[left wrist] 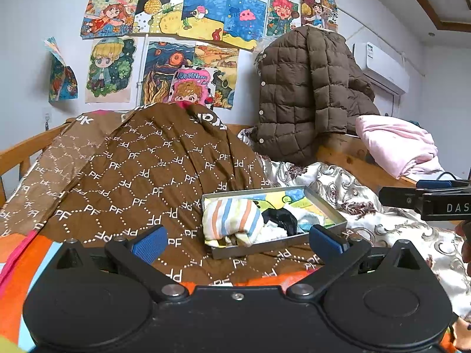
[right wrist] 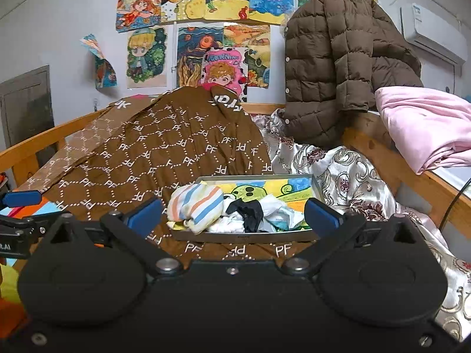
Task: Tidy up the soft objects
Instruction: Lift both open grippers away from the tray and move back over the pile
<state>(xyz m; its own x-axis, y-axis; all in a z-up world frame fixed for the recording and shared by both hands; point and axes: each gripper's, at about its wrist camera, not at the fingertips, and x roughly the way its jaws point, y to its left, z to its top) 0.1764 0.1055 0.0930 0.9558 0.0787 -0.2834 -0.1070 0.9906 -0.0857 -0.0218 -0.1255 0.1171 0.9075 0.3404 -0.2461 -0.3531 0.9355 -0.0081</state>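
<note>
From the left wrist view, the left gripper hangs low over the bed with its blue pads spread wide and nothing between them. Just ahead sits a shallow metal tray resting on the brown quilt, and the soft things are heaped at the tray's near edge. A striped cloth bundle fills the near left corner and bulges over the rim; beside it, toward the middle, lie a black sock and some crumpled white and pale blue cloth. All of it looks light and limp, so I'd judge it will sag and trail if pinched at an edge. The striped bundle's rounded top seems the best place to take hold, with the pads closing across its bulk. The tray itself looks light and may slide on the quilt. The right gripper shows at the right edge, level with the tray.

From the right wrist view, the right gripper is likewise held level and aimed straight at the tray's near wall, its fingers wide apart and empty. The striped cloth bundle sits toward the left pad, the black sock near the centre, the pale cloth to the right. The left gripper's blue tip pokes in at the left edge. A brown puffer jacket and pink blanket lie over the wooden bed frame beyond.
</note>
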